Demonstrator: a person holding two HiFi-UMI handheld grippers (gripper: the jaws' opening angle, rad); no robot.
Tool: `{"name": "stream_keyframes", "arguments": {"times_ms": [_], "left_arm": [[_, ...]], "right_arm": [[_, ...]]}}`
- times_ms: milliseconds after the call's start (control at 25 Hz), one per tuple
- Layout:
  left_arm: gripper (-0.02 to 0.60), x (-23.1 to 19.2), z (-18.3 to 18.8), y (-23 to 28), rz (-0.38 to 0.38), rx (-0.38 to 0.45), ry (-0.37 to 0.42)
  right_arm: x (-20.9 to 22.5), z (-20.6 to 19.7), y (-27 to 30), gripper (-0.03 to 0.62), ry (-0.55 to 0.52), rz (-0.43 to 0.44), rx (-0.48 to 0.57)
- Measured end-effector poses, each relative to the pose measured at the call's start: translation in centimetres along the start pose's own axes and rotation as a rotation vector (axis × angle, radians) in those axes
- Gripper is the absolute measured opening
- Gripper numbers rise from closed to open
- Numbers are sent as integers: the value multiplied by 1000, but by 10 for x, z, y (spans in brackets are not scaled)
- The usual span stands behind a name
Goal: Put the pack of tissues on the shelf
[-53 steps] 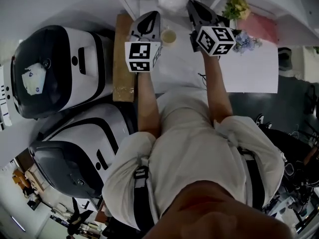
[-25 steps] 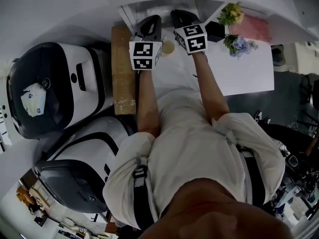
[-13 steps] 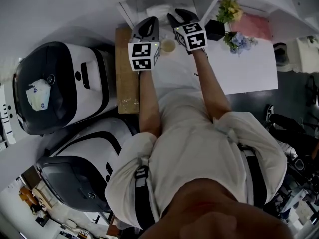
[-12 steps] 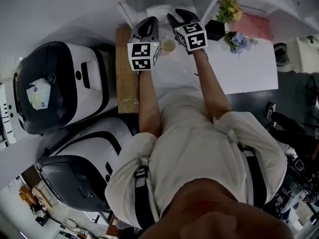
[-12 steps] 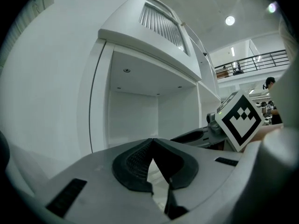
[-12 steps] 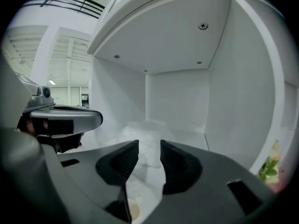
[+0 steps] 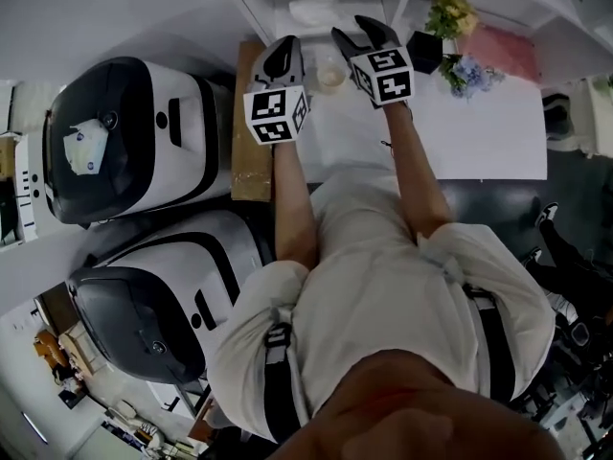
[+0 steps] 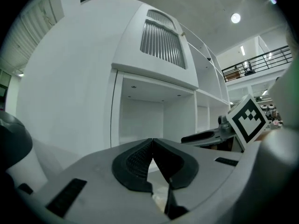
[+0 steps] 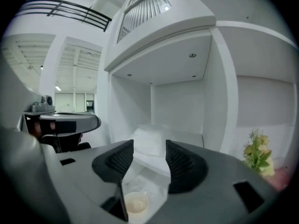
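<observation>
On the white table (image 7: 479, 142): one small pale round cup (image 7: 330, 77), one yellow flower bunch (image 7: 452, 12), one blue flower bunch (image 7: 469, 73). Beside that table: two white-and-black rounded machines (image 7: 134, 140), possibly robots. Beyond it: one soft white tissue pack (image 7: 314, 10).

You have the pack of tissues (image 7: 314, 10) lying in the shelf (image 9: 180, 101) compartment at the far edge of the bench (image 7: 479, 142). A cup (image 7: 330, 77) sits on the bench just near of it. Flowers (image 7: 452, 12) stand to the right. Left of the bench lies a board (image 7: 251, 151), and left of that stand two machines (image 7: 124, 137), one nearer you.
</observation>
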State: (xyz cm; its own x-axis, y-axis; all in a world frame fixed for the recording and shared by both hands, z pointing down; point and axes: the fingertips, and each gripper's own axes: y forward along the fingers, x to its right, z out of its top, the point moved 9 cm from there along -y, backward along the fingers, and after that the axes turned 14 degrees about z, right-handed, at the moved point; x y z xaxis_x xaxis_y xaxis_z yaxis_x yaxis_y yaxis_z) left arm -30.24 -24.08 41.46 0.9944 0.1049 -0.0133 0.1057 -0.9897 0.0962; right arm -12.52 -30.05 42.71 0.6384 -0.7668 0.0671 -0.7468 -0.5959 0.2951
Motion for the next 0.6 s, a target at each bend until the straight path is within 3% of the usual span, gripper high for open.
{"name": "stream_keyframes", "arguments": {"times_ms": [200, 400, 600], "left_arm": [[11, 12, -10, -32, 103, 6, -48], [11, 37, -23, -70, 170, -4, -141], [11, 73, -21, -89, 210, -8, -115]], "right_arm": [[-3, -14, -35, 253, 15, 16, 48], [1, -33, -71, 253, 29, 33, 20], [14, -37, -110, 253, 38, 50, 64]]}}
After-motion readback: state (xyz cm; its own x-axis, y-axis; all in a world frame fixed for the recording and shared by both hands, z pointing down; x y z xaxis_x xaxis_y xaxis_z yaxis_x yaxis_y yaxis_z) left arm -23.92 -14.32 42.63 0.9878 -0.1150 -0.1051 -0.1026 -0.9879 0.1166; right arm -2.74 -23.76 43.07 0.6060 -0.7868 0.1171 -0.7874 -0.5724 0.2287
